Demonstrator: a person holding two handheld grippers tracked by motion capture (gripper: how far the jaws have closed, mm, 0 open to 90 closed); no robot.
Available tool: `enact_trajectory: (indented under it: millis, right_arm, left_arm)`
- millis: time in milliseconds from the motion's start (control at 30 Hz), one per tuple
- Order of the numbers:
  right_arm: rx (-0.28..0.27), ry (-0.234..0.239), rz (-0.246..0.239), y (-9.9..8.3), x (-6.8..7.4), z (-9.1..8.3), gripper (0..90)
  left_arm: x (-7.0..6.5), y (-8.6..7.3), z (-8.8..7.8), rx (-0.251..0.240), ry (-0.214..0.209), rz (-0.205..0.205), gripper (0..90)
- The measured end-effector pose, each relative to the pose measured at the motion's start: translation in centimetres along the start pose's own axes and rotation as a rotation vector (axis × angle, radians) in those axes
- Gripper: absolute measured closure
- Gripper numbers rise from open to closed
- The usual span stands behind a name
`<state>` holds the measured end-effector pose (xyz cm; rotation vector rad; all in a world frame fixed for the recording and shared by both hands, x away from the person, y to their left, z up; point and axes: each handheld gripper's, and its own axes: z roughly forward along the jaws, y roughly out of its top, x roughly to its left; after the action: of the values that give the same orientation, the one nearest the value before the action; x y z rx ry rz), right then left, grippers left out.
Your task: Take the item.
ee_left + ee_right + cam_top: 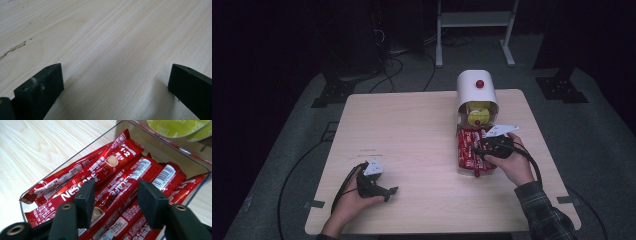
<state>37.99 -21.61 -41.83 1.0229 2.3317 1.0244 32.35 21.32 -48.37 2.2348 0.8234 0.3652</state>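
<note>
Hovering over red sachets (120, 185), right hand-held gripper (115, 195) spread; left hand-held gripper (115, 82) spread, low over table (112, 37).

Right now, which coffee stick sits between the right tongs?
The Nescafe stick running diagonally through the gap between the open right tongs; the other sticks lie beside or under it.

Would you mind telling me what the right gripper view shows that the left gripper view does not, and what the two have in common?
The right gripper view alone shows red Nescafe sachets lying in a clear tray, with green-lidded pods behind its far wall; the right tongs stand open just above the sachets. The left gripper view alone shows the left tongs open wide over bare wood, with a dark scratch at the left. Both share the pale wooden table and a pair of black jaws with nothing held between them.
</note>
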Motion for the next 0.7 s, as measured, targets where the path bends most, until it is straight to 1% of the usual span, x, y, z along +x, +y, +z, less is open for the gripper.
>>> enact_trajectory:
  millis: [33,100,133,167,200,267,333,367,400,433,467,567,700]
  right_arm:
    - [0.0,0.0,0.0,0.0,0.0,0.0,50.1]
    - [0.001,-0.005,0.009,-0.03,-0.07,-0.04,53.5]
    - [0.003,-0.001,0.029,-0.04,-0.13,-0.12,57.0]
    - [0.003,-0.001,0.029,-0.04,-0.13,-0.12,57.0]
    - [0.0,0.003,0.046,-0.07,-0.25,-0.18,60.0]
    - [0.001,0.004,0.051,-0.08,-0.27,-0.2,61.3]
    - [0.007,0.014,0.083,-0.13,-0.4,-0.32,65.3]
    - [0.007,0.014,0.083,-0.13,-0.4,-0.32,65.3]
    - [0.005,0.014,0.098,-0.24,-0.56,-0.41,67.1]
    - [0.005,0.014,0.098,-0.24,-0.56,-0.41,67.1]
    - [0.003,0.019,0.111,-0.35,-0.71,-0.46,68.4]
    - [0.002,0.02,0.119,-0.38,-0.81,-0.48,70.6]
    - [0.007,0.011,0.136,-0.51,-0.91,-0.52,77.5]
  left_arm:
    - [0.0,0.0,0.0,0.0,0.0,0.0,0.0]
    - [0.0,0.0,0.0,0.0,0.0,0.0,0.0]
    - [0.0,0.0,0.0,0.0,0.0,0.0,0.0]
    - [0.0,0.0,0.0,0.0,0.0,0.0,0.0]
    - [0.0,0.0,0.0,0.0,0.0,0.0,0.0]
    - [-0.02,0.0,0.02,-0.003,0.0,-0.004,0.0]
    - [-0.02,0.0,0.02,-0.003,0.0,-0.004,0.0]
    - [-0.02,0.0,0.02,-0.003,0.0,-0.004,0.0]
    - [-0.02,0.0,0.02,-0.003,0.0,-0.003,0.0]
    - [-0.01,0.0,0.01,-0.001,0.0,-0.001,0.0]
    - [0.0,0.0,0.0,0.0,0.0,0.0,0.0]
    - [0.0,0.0,0.0,0.0,0.0,0.0,0.0]
    - [0.0,0.0,0.0,0.0,0.0,0.0,0.0]
